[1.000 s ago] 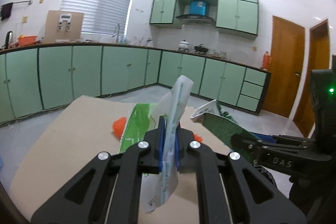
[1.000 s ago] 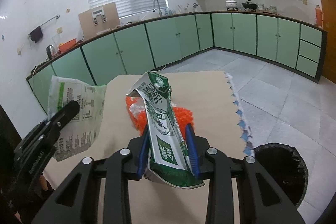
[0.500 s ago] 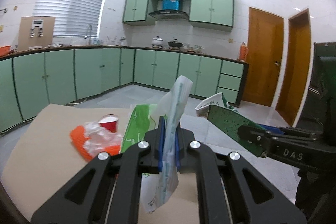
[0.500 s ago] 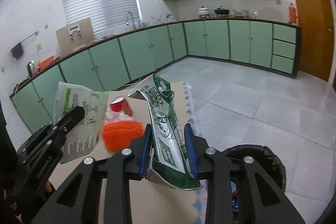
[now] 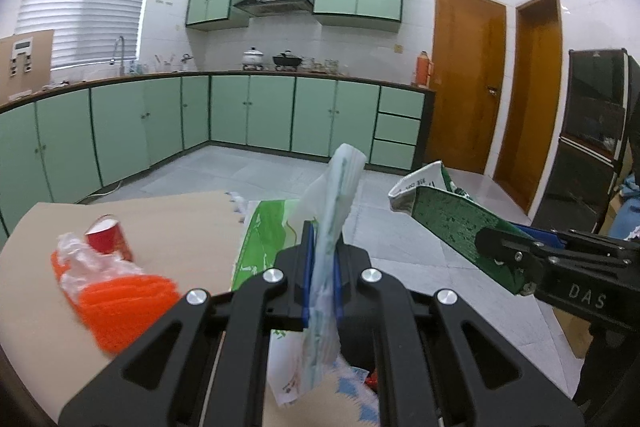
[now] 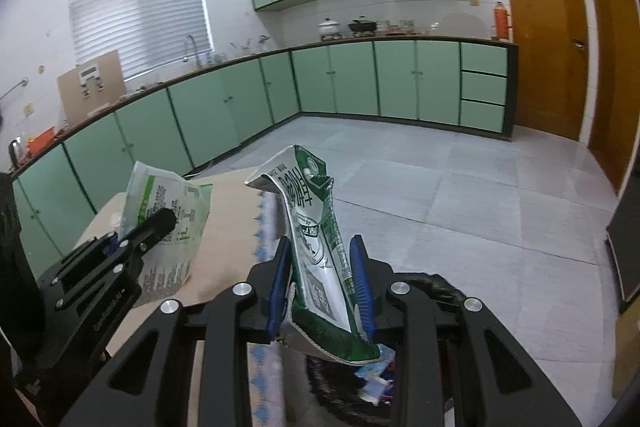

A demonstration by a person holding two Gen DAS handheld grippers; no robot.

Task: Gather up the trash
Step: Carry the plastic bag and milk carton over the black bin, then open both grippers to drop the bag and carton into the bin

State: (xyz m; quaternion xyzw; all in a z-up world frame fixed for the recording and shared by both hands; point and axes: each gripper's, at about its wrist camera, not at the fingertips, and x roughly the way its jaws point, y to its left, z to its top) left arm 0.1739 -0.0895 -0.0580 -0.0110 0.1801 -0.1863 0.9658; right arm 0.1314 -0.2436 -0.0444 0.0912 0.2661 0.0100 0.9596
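Observation:
My left gripper [image 5: 321,273] is shut on a flat white-and-green plastic bag [image 5: 332,223], held upright over the right edge of the cardboard-topped table [image 5: 172,223]. My right gripper [image 6: 320,285] is shut on a crushed green-and-white milk carton [image 6: 316,247]. Below and just ahead of it is the black-lined trash bin [image 6: 400,379], with some trash inside. In the left wrist view the carton [image 5: 452,223] and the right gripper [image 5: 504,259] sit at the right. In the right wrist view the left gripper [image 6: 160,223] with its bag [image 6: 168,211] is at the left.
An orange mesh piece with crumpled clear plastic [image 5: 116,291] and a small red cup [image 5: 110,237] lie on the table's left part. Green kitchen cabinets [image 5: 256,115] line the far walls, with open tiled floor [image 6: 480,211] between. A dark cabinet [image 5: 592,143] stands at the right.
Both grippers have swung to the right with their loads, off the table's middle toward its right edge. The bin has come under the right gripper.

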